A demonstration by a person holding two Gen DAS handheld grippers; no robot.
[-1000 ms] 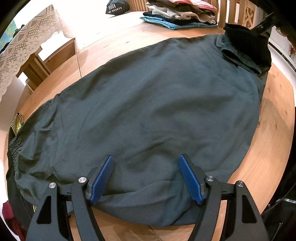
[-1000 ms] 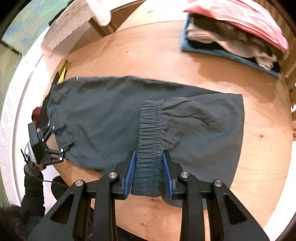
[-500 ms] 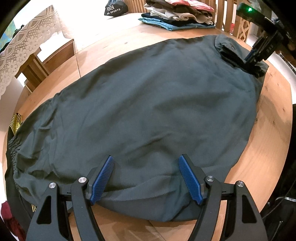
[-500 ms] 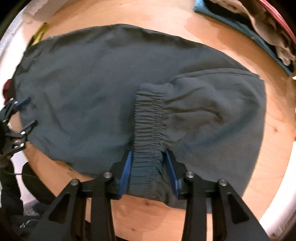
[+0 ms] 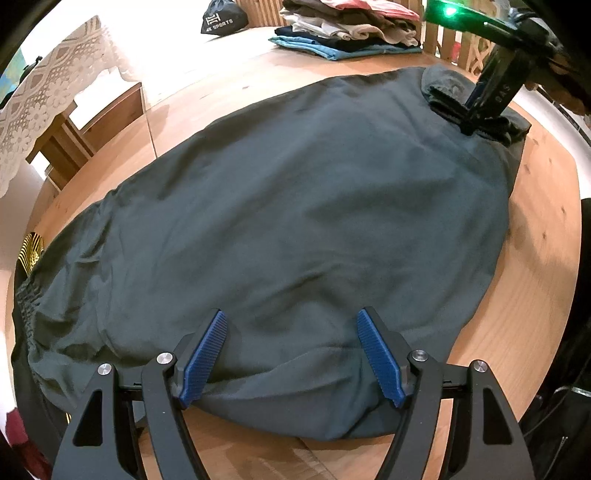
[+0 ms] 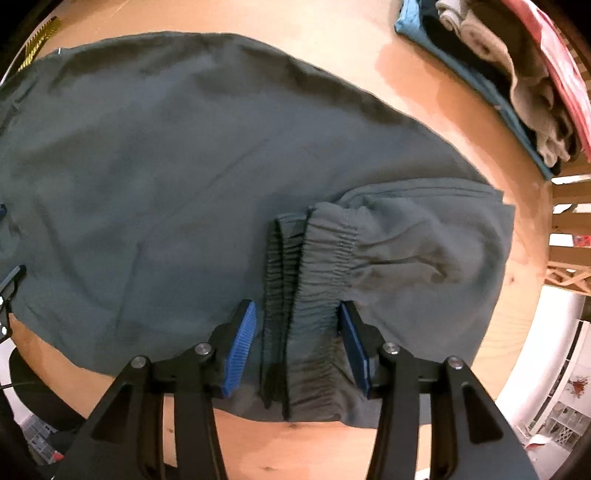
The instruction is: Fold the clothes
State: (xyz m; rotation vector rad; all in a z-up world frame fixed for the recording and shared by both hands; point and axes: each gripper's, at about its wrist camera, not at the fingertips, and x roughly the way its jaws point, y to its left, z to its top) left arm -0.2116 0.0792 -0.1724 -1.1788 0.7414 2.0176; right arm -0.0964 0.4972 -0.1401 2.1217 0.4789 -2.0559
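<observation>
So I've got the dark grey trousers laid flat on the round wooden table, and they take up most of it. Their long axis runs across the table from my left hand's side over to my right. The gathered waistband end hangs off the table edge on the far left in the left camera, while the other end is folded back over the cloth on the right.

My left gripper sits at the near edge of the trousers with its jaws spread wide. The blue pads stand apart over the fabric and pinch nothing.

My right gripper points down at the folded-over end. The elastic cuff runs straight up between its fingers, lengthwise with them, lying on top of the trousers. The jaws are opening right now; there's a visible gap on the left pad's side, and the right pad is just beside the gathers, maybe brushing them, hard to tell.

A stack of folded clothes sits at the far side of the table, well apart from the trousers.
</observation>
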